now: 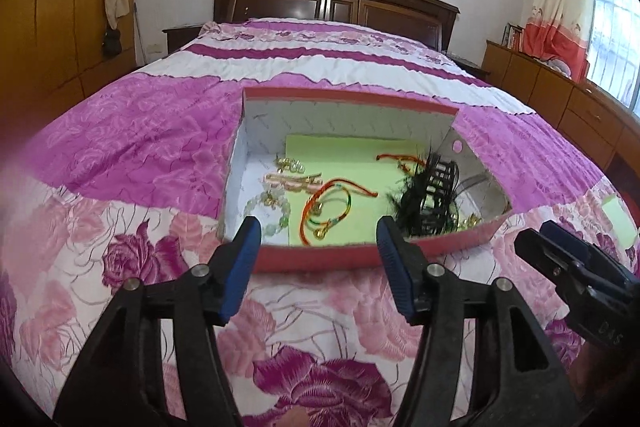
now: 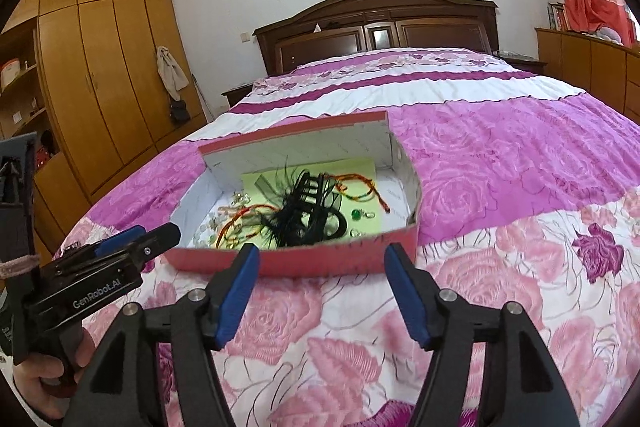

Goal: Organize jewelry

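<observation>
A red cardboard box (image 1: 316,261) with a white inside lies open on the bed; it also shows in the right wrist view (image 2: 320,261). On a green sheet (image 1: 352,155) inside lie a red-green cord bracelet (image 1: 332,205), a pale bead bracelet (image 1: 272,211), gold clips (image 1: 290,167) and a black feathered hair clip (image 1: 430,195), also seen in the right wrist view (image 2: 308,211). My left gripper (image 1: 318,233) is open and empty just in front of the box's near wall. My right gripper (image 2: 320,259) is open and empty at the same wall, further right.
The bed has a pink and purple floral quilt (image 1: 160,131) and a dark wooden headboard (image 1: 332,3). A wooden wardrobe (image 2: 100,67) stands at the left and low wooden cabinets (image 1: 560,99) at the right. A green paper (image 1: 618,223) lies on the quilt right of the box.
</observation>
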